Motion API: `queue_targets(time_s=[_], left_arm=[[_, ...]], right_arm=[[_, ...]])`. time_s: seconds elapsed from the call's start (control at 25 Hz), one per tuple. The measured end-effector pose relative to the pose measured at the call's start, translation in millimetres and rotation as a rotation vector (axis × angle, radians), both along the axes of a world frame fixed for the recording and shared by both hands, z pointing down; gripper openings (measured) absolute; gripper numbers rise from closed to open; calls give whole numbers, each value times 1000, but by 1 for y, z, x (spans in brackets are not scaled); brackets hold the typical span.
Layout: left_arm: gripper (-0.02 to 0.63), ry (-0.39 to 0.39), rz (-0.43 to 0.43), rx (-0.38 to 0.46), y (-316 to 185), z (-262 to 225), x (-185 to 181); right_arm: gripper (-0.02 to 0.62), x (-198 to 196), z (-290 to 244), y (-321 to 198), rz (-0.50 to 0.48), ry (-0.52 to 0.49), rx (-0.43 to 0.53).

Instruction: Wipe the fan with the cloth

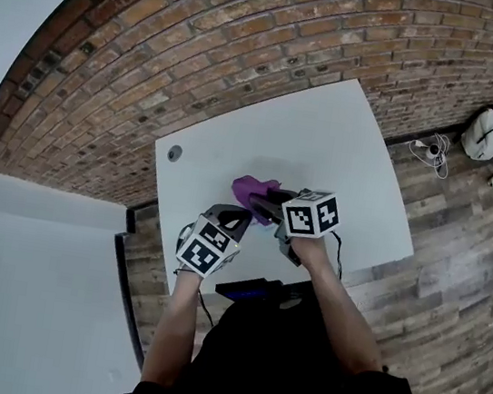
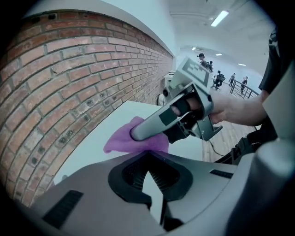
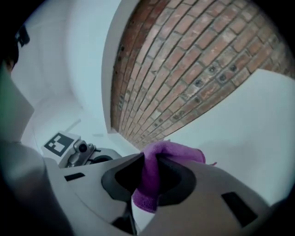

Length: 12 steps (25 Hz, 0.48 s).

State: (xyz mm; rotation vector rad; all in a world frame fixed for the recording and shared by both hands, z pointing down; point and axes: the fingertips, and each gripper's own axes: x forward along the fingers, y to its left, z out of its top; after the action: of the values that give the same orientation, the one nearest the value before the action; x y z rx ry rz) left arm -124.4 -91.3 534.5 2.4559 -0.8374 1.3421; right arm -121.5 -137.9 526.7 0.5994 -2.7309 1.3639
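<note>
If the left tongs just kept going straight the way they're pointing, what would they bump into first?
Most likely the purple cloth, held in the right tongs just beyond the shut tips of the left tongs; the white table lies behind it. Depth is hard to judge.

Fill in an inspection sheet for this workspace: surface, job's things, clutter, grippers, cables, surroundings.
Surface: white table, round hole near one corner.
Job's things: purple cloth, held between the right gripper's jaws; fan: nothing seen.
Clutter: dark object at the table's near edge, unclear what.
Grippers: right gripper shut on the cloth; left gripper shut, empty.
Cables: white cable coiled on the floor.
Surroundings: brick wall, wood floor, white bag.
</note>
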Motion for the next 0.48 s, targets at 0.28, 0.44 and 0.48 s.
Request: queue_targets(time_s=[0.28, 0.44, 0.48], left_arm=[[2, 11, -2, -35, 3, -2, 1], [2, 10, -7, -34, 5, 0, 3], [2, 9, -8, -34, 5, 1, 3]], right_arm=[[66, 25, 65, -1, 160, -153, -239], [66, 27, 96, 14, 117, -6, -254], [66, 31, 95, 13, 132, 2, -252]])
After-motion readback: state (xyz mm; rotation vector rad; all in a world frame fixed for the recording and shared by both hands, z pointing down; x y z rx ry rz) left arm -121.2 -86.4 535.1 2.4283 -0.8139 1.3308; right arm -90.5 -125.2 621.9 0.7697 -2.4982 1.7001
